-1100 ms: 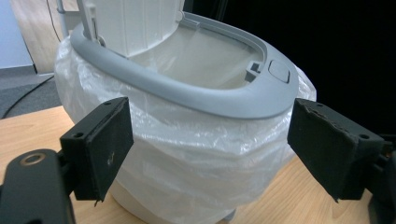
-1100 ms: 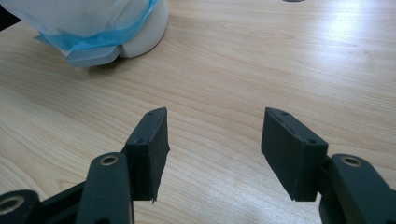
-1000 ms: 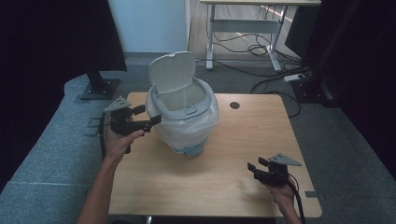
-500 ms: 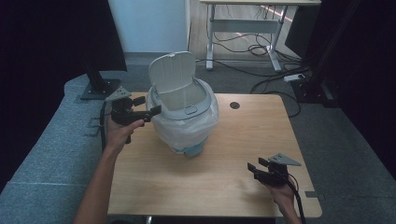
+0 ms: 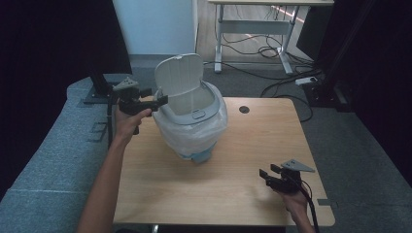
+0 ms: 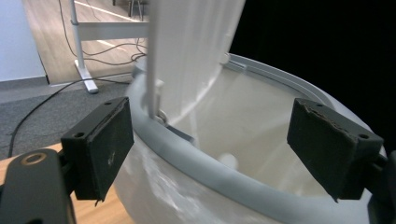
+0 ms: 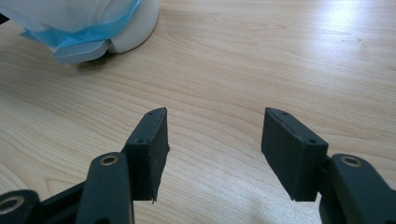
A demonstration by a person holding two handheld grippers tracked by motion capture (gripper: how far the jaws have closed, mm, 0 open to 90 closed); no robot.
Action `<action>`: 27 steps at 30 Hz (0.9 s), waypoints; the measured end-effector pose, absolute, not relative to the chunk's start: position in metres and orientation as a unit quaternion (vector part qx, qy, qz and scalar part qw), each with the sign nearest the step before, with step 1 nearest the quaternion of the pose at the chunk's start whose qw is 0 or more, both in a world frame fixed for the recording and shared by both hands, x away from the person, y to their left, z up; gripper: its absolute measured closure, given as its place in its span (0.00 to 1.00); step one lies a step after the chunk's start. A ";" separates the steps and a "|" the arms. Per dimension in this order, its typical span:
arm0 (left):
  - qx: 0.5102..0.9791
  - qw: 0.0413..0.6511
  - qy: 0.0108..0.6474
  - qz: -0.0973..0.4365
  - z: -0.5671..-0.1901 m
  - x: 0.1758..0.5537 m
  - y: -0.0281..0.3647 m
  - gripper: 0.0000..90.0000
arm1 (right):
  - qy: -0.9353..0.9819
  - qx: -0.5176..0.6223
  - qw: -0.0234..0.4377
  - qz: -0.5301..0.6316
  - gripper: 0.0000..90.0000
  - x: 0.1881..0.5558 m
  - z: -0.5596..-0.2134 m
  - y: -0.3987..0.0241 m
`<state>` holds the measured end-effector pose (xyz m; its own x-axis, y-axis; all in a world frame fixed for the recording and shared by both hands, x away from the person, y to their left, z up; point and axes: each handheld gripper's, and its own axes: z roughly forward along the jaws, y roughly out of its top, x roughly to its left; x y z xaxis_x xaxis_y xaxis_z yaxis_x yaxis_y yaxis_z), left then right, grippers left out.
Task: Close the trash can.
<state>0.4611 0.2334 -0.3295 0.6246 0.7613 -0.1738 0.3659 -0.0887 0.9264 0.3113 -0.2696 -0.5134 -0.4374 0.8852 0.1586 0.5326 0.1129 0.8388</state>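
Observation:
A small white bin [image 5: 194, 126] lined with a clear plastic bag stands mid-table, its grey rim [image 5: 192, 115] showing and its lid [image 5: 179, 76] raised upright. My left gripper [image 5: 163, 101] is held at the bin's left rim, just below the lid's left edge. In the left gripper view its jaws [image 6: 219, 144] are open, with the grey rim [image 6: 196, 161] and the raised lid [image 6: 187, 51] straight ahead between them and nothing gripped. My right gripper [image 5: 266, 175] stays low near the table's front right, open [image 7: 212, 140] over bare wood, nothing between its pads.
The wooden table [image 5: 233, 189] has a cable hole [image 5: 244, 109] at the back right. The bag's blue-edged hem [image 7: 70, 44] hangs by the bin's base [image 7: 137, 28]. Grey floor, a desk frame [image 5: 252, 29] and cables lie beyond.
My left gripper has moved away from the person and rightward, from beside the bin's left side up to its rim under the lid. The right gripper and bin have stayed put.

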 end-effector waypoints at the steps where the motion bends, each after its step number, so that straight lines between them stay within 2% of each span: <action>1: 0.715 0.547 0.395 0.180 -0.329 0.465 0.234 0.16 | 0.719 0.494 0.197 0.448 0.46 0.312 -0.514 -0.270; 15: 0.710 0.572 0.372 0.174 -0.299 0.499 0.234 0.16 | 0.718 0.502 0.191 0.443 0.46 0.315 -0.520 -0.272; 21: 0.715 0.602 0.326 0.142 -0.289 0.493 0.223 0.17 | 0.718 0.503 0.189 0.443 0.46 0.314 -0.521 -0.271; 27: 0.729 0.596 0.306 0.138 -0.289 0.477 0.214 0.18 | 0.722 0.499 0.187 0.442 0.46 0.314 -0.521 -0.268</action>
<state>0.4771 0.2136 -0.2892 0.7744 0.6110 -0.1641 0.2820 -0.1012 0.9541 0.3143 -0.2676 -0.5213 -0.4327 0.8852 0.1708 0.5540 0.1116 0.8250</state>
